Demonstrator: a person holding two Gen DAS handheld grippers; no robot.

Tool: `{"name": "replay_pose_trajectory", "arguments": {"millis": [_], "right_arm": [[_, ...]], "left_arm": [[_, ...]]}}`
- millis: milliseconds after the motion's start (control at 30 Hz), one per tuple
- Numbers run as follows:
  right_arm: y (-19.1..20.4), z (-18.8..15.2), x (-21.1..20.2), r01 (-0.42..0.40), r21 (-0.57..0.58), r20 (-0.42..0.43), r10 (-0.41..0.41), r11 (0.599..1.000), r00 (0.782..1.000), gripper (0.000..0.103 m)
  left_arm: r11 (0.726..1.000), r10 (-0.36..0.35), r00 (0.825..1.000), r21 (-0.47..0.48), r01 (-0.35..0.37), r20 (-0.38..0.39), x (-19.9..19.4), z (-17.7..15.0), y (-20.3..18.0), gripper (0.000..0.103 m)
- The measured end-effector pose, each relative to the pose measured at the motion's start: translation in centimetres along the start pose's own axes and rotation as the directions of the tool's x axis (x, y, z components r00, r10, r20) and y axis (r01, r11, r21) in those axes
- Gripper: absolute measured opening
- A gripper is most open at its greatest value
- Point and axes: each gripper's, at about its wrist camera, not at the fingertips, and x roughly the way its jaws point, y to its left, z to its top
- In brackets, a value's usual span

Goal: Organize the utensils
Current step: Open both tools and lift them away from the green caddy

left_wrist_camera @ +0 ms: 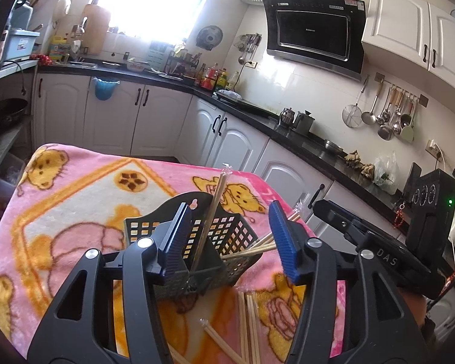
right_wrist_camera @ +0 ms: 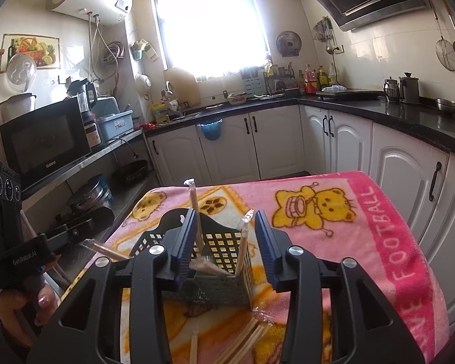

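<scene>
Jaws of left gripper [left_wrist_camera: 227, 239] and right gripper [right_wrist_camera: 224, 248] half open, holding nothing. Basket [left_wrist_camera: 227, 236] on towel [left_wrist_camera: 85, 194] with upright chopsticks; loose chopsticks [left_wrist_camera: 247, 321] lying before it. Grip one pair mid-length, lift, drop in vertically.

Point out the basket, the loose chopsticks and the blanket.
Basket [left_wrist_camera: 227, 233], left wrist view, lattice wall.
Loose chopsticks [left_wrist_camera: 248, 318], left wrist view, mid-shafts.
Blanket [right_wrist_camera: 364, 242], right wrist view, bare pink part.

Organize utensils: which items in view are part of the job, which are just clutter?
Job:
- black slotted basket
- wrapped chopsticks standing in the basket
- loose chopsticks on the blanket
- left tongs and right tongs, both open

Clutter:
- pink bear blanket
- microwave
- hanging ladles
- oil bottles
</scene>
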Motion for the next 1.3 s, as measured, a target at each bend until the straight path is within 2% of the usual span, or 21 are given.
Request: {"name": "replay_pose_trajectory", "arguments": {"millis": [133,367,567,733,1300], "right_arm": [[0.1,-0.4,-0.9,0.001,-0.01,0.0,-0.001,1.0,1.0,0.047],[0.3,-1.6,-1.9,-0.003,-0.01,-0.022,0.003,1.0,1.0,0.05],[1.0,-2.5,-2.6,-0.014,-0.022,-0.036,0.013,1.0,0.999,0.054],[1.6,-3.3,-2.7,-0.031,-0.032,-0.053,0.029,0.999,0.998,0.054],[3.8,-5.5,-1.8,-0.08,-0.077,-0.135,0.07,0.994,0.988,0.054]], "left_arm": [[1.0,0.008,1.0,-0.001,-0.008,0.0,-0.6,-0.4,0.1,0.056],[1.0,0.008,1.0,-0.003,-0.008,-0.007,-1.8,-1.5,0.2,0.074],[1.0,0.025,1.0,-0.014,-0.026,-0.014,-2.7,-2.4,0.7,0.083],[0.999,0.04,0.999,-0.032,-0.041,-0.021,-3.4,-3.1,1.5,0.086],[0.993,0.085,0.993,-0.069,-0.091,-0.081,-4.0,-5.9,3.7,0.086]]}}
